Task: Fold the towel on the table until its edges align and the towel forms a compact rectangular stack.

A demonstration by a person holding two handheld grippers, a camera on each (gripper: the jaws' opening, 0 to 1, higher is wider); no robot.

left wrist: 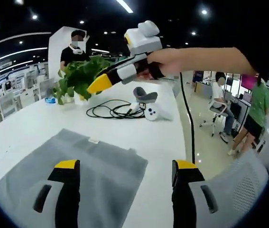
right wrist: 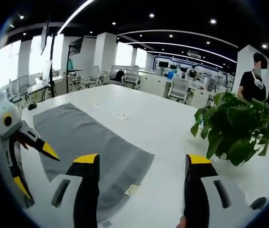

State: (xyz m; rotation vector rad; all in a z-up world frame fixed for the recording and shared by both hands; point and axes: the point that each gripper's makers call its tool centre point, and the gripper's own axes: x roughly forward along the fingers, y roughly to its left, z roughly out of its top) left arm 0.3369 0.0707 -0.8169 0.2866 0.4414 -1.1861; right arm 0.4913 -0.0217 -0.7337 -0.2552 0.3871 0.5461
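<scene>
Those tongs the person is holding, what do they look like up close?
Each of the tongs has two black jaws tipped in yellow, with slots in their sides. The right tongs have a grey-and-white body, and a black cable hangs below them. The left tongs look the same, white and rounded.

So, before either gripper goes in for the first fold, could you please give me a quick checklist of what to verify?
1. Towel lies flat and unfolded on the table: ok.
2. Left gripper open, holding nothing: ok.
3. Right gripper open, holding nothing: ok.
4. Near towel edge with its label reachable, nothing lying on it: ok.
5. Potted plant, cable and controller stand apart from the towel: ok.
6. Far towel corners lying square: cannot tell, partly hidden behind the left gripper in the right gripper view.
</scene>
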